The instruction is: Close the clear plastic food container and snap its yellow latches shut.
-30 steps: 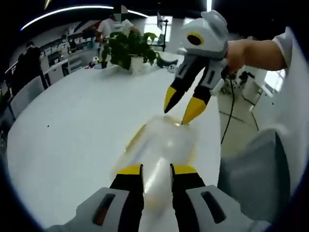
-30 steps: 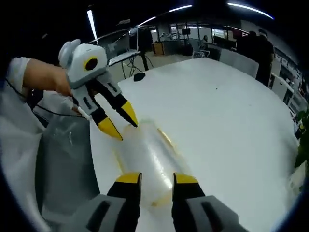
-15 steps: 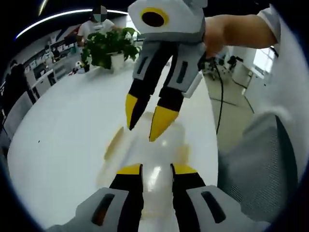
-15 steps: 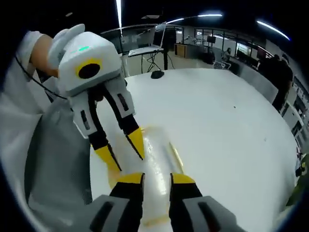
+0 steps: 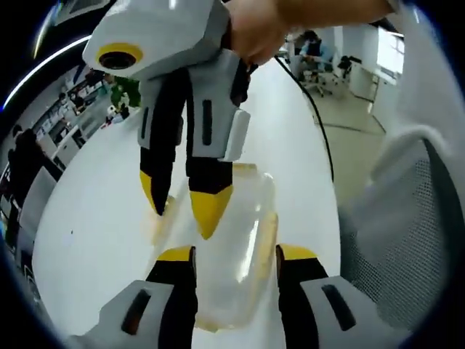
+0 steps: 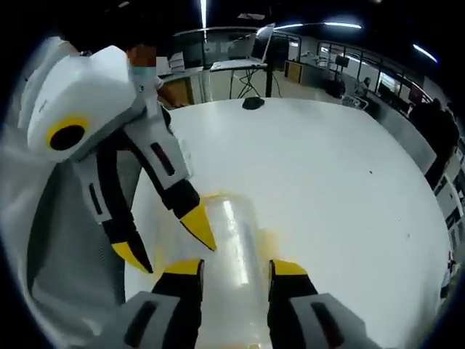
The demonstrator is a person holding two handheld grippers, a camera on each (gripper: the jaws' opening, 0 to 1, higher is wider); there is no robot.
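No text, label, brand, number or sign can be read in either the left gripper view or the right gripper view. The surfaces that could carry print are too blurred or too small to make out any lettering.

White round table [image 6: 341, 174], mesh chair [image 5: 407, 240], potted plant [image 5: 122, 93].
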